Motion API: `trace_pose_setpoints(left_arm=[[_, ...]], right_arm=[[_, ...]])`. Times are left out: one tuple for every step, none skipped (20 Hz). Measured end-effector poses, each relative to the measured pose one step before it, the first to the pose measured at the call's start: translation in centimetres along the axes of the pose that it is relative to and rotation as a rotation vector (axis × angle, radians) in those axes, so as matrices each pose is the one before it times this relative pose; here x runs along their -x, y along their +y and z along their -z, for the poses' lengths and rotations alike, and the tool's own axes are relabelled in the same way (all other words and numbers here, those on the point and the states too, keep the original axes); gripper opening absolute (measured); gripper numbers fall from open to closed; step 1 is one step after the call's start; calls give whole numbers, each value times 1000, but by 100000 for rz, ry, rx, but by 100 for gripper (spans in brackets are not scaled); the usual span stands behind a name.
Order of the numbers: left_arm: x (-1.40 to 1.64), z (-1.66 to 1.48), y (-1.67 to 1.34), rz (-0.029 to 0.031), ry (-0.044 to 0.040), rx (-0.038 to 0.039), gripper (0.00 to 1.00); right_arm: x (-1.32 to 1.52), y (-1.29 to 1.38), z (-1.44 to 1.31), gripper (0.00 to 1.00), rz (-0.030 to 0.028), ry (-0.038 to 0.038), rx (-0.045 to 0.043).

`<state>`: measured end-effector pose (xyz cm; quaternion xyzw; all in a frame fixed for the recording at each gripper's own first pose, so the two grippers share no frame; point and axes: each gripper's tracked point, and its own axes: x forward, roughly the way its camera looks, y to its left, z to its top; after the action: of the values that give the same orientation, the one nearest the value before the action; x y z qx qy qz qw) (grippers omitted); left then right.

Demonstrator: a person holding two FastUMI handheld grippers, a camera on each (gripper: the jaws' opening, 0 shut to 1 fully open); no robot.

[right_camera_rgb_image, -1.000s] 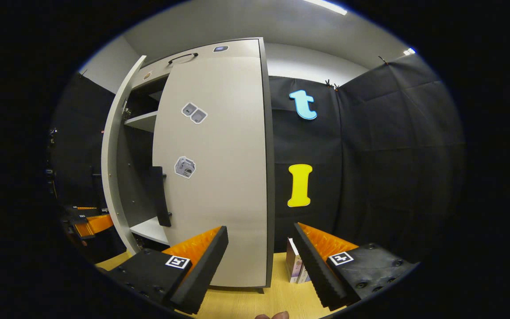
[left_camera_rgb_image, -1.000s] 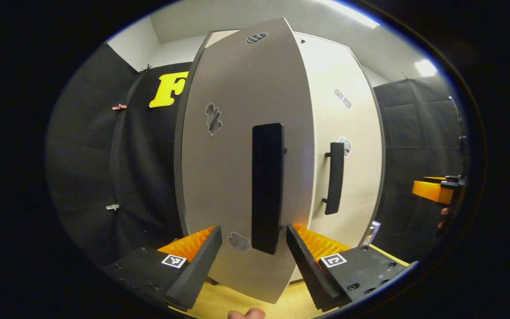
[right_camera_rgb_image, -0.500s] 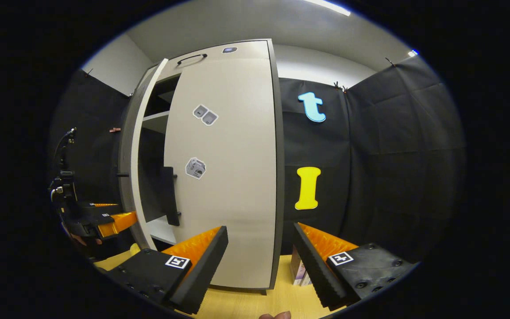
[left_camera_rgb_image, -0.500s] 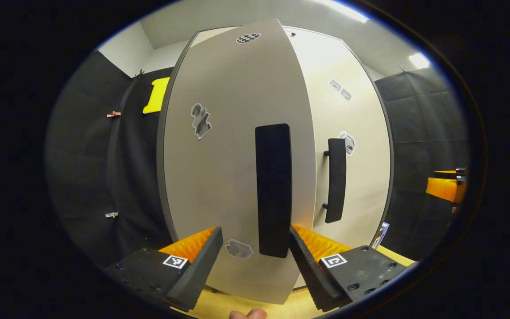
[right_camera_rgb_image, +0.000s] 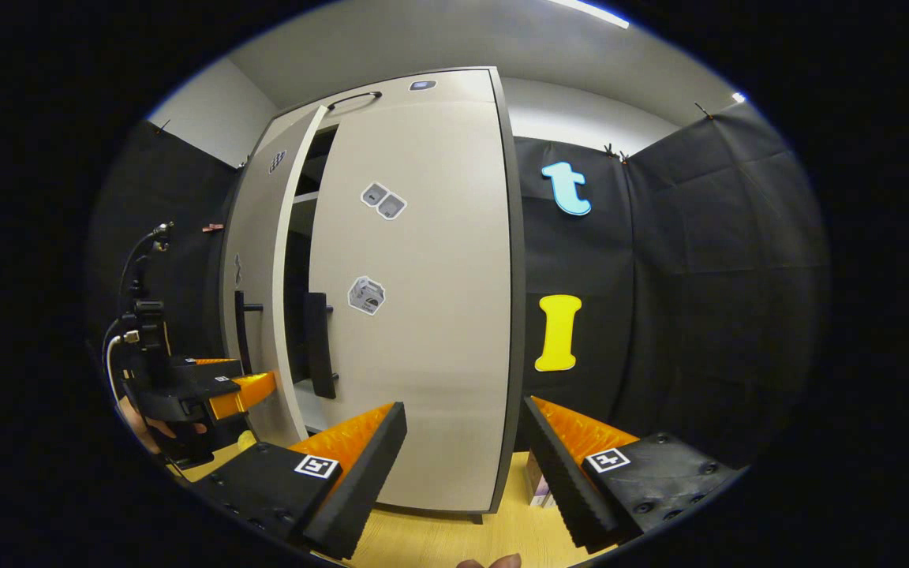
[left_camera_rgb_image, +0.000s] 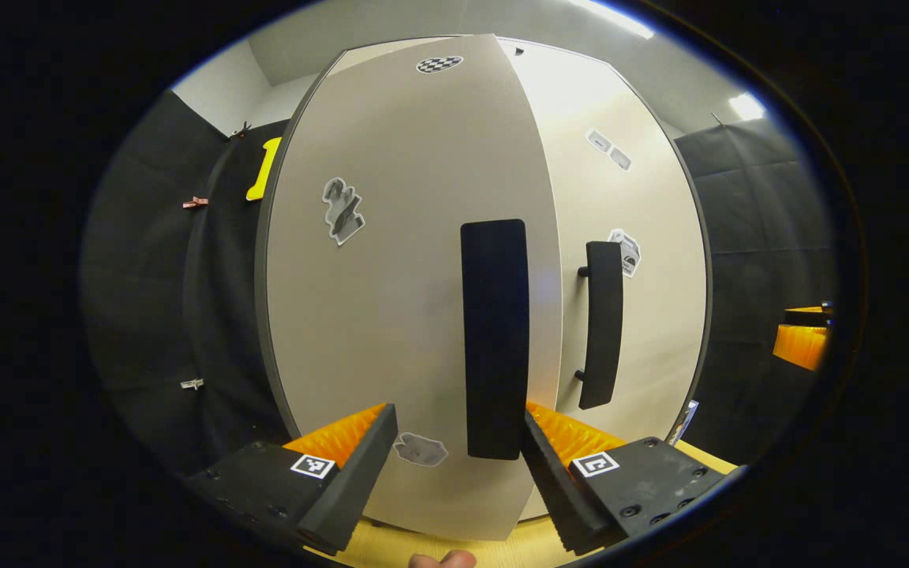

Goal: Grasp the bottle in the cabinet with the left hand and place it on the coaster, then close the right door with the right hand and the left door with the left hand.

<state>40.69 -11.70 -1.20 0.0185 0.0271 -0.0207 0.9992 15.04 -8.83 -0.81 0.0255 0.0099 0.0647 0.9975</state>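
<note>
In the left gripper view the grey left door [left_camera_rgb_image: 391, 300] stands close ahead, with its black handle [left_camera_rgb_image: 494, 339] upright. My left gripper [left_camera_rgb_image: 458, 454] is open, and the handle's lower end sits between its fingers, nearer the right one. The right door [left_camera_rgb_image: 644, 315] lies flush on the cabinet beside it, its handle [left_camera_rgb_image: 603, 323] visible. In the right gripper view the left door [right_camera_rgb_image: 261, 300] is ajar, leaving a narrow dark gap [right_camera_rgb_image: 297, 300], and the left gripper [right_camera_rgb_image: 218, 390] sits against its outer face. My right gripper [right_camera_rgb_image: 462, 457] hangs open, back from the right door [right_camera_rgb_image: 423, 315].
The cabinet stands on a light wooden table [right_camera_rgb_image: 439, 540]. A small box [right_camera_rgb_image: 537, 489] stands on the table right of the cabinet, also seen as a small box [left_camera_rgb_image: 682, 418] past the right door. A small yellow thing [right_camera_rgb_image: 245, 440] lies low by the left door. A hand [right_camera_rgb_image: 158, 426] holds the left gripper.
The left door has swung further toward the cabinet with the left gripper following it; the gap has narrowed to a slit. The right gripper has stayed back from the shut right door.
</note>
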Motion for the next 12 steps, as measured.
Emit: trace_pose_setpoints(left_arm=[[-55, -171, 58, 339, -137, -71, 94], [153, -270, 142, 136, -442, -57, 94], [227, -325, 2, 285, -452, -104, 94], [533, -220, 142, 65, -398, -80, 94], [520, -312, 152, 69, -258, 34, 94], [598, -220, 249, -130, -52, 338, 94], [531, -218, 185, 85, 243, 715, 94], [685, -51, 289, -209, 246, 688, 95], [551, -118, 238, -312, 90, 537, 95], [813, -27, 145, -113, 68, 393, 94], [697, -45, 176, -48, 164, 268, 94], [907, 148, 115, -143, 131, 325, 95]], right_arm=[[91, 127, 5, 98, -178, 63, 47], [69, 140, -4, 98, 205, -183, -107], [183, 101, -148, 98, 285, -152, -302], [191, 184, -185, 98, -33, -416, -567], [218, 222, -241, 98, -107, -406, -502], [262, 223, -238, 98, -6, -381, -190], [343, 222, -237, 98, -167, -267, 26], [299, 361, -136, 98, -385, -198, 72], [277, 326, -179, 98, -268, -163, 48], [382, 338, -207, 98, -165, -128, -36], [256, 253, -46, 98, 188, 23, 76], [254, 227, 45, 98, 154, -127, 296]])
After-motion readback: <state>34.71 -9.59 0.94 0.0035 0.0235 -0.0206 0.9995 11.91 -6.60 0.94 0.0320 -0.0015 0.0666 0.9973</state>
